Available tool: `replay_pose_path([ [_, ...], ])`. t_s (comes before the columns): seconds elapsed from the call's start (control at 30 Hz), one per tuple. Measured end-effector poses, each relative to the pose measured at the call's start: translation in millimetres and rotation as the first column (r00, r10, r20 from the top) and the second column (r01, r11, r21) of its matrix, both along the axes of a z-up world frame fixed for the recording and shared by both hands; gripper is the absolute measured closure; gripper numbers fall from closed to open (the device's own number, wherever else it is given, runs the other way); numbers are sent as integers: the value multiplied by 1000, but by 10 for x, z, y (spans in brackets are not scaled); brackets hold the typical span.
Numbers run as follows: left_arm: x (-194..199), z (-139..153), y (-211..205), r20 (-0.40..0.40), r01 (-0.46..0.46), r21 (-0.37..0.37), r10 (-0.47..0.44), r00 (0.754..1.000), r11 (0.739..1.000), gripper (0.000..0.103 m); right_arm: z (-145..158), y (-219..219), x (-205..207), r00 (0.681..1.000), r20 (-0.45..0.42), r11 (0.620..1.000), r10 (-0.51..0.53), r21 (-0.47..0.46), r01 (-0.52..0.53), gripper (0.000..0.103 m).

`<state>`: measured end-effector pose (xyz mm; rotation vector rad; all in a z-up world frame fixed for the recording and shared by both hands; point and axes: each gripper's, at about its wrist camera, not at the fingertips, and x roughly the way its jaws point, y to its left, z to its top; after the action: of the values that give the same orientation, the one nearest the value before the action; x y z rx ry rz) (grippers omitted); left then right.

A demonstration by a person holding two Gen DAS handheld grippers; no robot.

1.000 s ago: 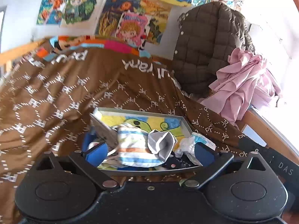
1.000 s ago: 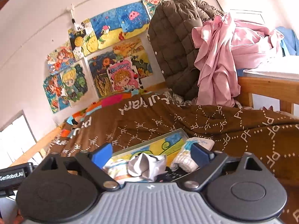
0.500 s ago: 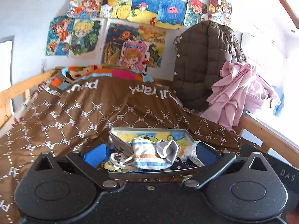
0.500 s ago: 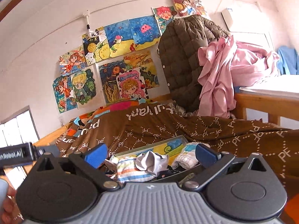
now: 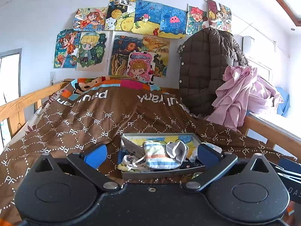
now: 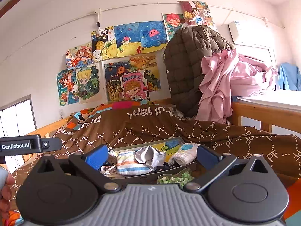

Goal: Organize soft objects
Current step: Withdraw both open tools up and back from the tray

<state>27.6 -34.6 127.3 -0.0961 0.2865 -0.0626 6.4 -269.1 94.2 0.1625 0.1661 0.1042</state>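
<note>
A shallow grey tray (image 5: 161, 173) lies on the brown bedspread (image 5: 90, 120). In it are a striped sock (image 5: 160, 156), a grey sock (image 5: 177, 149) on top of it, and a white and blue sock (image 5: 211, 146) at the right end. My left gripper (image 5: 151, 153) is open and empty, held back from the tray. My right gripper (image 6: 150, 155) is open and empty too, with the tray (image 6: 143, 176), striped sock (image 6: 129, 163), grey sock (image 6: 150, 155) and white sock (image 6: 185, 152) beyond it.
A brown quilted jacket (image 5: 208, 71) and pink cloth (image 5: 242, 94) hang at the right of the bed. Wooden rails (image 5: 24, 101) edge the bed. A green patterned item (image 6: 175, 179) lies before the tray. The left gripper's body (image 6: 28, 145) shows at left.
Both grippers have drawn back and tilted up, so the tray looks smaller and lower and more wall shows. Both stay open and the socks have not moved.
</note>
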Motion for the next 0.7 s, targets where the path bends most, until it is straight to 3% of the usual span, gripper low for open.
replay_pose_path([
  [0.3,-114,-172,119,-2,-5,4,5,1000,1000,1,-111,52,-135,999,-25,999,-20,-28,20,0],
  [0.47,-187,-348,184,15,15,43,-16,1000,999,1,-184,107,-140,995,-72,996,-68,-56,64,0],
  [0.63,-239,-558,315,-5,13,-4,-13,1000,1000,1,-279,219,-179,990,-107,990,-97,-113,85,0],
  [0.7,-229,-642,334,-19,3,15,-3,1000,1000,1,-303,254,-184,988,-118,990,-94,-117,80,0],
])
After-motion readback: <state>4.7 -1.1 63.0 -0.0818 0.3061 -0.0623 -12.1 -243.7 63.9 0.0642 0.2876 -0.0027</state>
